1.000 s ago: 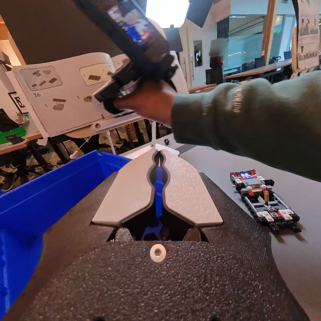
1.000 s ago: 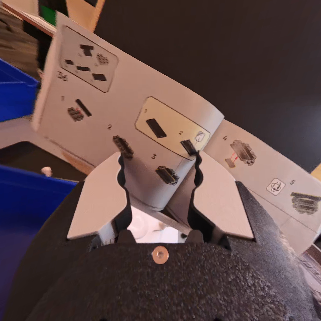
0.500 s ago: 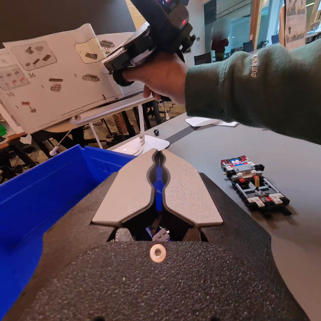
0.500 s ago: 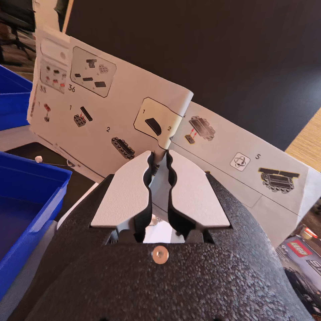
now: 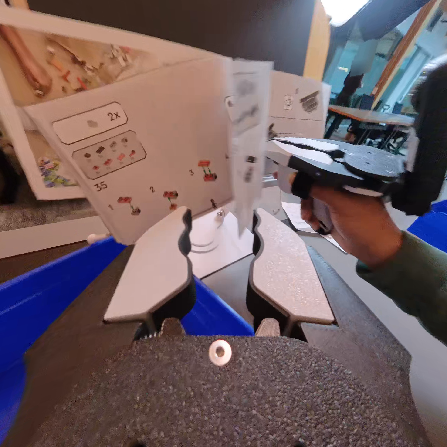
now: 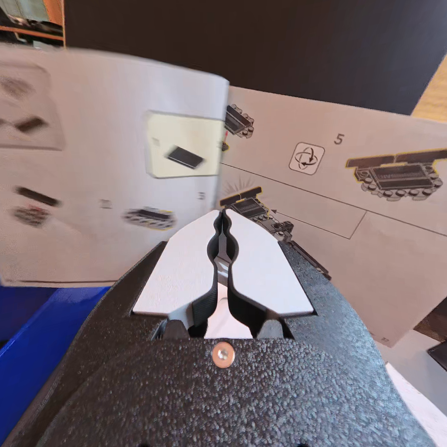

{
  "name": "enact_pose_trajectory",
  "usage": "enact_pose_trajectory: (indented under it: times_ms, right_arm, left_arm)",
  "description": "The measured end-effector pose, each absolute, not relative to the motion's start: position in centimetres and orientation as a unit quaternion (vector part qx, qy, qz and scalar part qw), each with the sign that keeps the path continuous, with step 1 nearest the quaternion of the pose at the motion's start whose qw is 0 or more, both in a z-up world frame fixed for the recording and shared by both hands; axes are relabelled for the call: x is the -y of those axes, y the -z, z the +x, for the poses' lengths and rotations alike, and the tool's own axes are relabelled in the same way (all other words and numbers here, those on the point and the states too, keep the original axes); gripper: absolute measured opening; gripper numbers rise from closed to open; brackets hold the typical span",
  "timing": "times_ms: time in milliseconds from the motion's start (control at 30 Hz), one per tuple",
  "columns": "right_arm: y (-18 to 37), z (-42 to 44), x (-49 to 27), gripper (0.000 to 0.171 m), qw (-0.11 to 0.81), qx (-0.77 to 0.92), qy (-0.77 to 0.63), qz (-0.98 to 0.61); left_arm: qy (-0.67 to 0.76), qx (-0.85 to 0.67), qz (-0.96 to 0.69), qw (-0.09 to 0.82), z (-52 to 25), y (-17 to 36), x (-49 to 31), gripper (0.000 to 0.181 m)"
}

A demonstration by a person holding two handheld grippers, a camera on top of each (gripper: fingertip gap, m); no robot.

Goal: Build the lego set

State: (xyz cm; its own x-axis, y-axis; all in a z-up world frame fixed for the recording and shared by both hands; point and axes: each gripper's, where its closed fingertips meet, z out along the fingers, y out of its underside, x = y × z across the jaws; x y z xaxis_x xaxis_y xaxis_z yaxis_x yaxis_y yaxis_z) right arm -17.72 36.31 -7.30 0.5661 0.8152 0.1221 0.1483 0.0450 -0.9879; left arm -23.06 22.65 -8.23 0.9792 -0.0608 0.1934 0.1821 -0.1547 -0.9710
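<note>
Bin [image 5: 36,302] walls in blue sit under and left of my left claw [image 5: 221,212], whose fingers are spread wide beneath a booklet [image 5: 157,150]. My right claw [image 6: 222,211] pinches a loose page [image 6: 121,135], blurred, its tips together.

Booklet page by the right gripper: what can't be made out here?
- Right wrist view: the page is blurred, so its drawings are unclear.
- Right wrist view: the right gripper tips meet, but whether they pinch paper cannot be seen.
- Left wrist view: the page is edge-on and blurred.
- Left wrist view: the bin inside is hidden by the left gripper.
</note>
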Motion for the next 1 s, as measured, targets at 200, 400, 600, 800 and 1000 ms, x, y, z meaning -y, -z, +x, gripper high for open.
enact_pose_trajectory:
  times_ms: [200, 400, 600, 800, 1000]
  right_arm:
    - [7.9, -17.6, -36.3, 0.000, 0.597, 0.391, -0.307, -0.630]
    - [7.8, -16.1, -34.8, 0.004, 0.593, 0.424, -0.331, -0.599]
    - [5.4, -13.5, -30.1, 0.039, 0.606, 0.433, -0.396, -0.537]
    - [2.2, -12.5, -26.3, 0.077, 0.605, 0.450, -0.361, -0.550]
    - [3.3, -9.1, -35.3, 0.000, 0.634, 0.423, -0.207, -0.613]
  left_arm:
    - [0.085, -0.039, -0.762, 0.640, -21.7, 8.4, -27.4, 0.025]
    - [0.058, -0.047, -0.733, 0.676, -20.6, 7.0, -26.4, 0.000]
    - [0.079, -0.068, -0.716, 0.690, -18.9, 6.0, -25.3, 0.000]
    - [0.074, -0.194, -0.707, 0.677, -10.4, 6.6, -27.0, 0.000]
    - [0.067, -0.194, -0.724, 0.659, -10.8, 7.3, -28.1, 0.011]
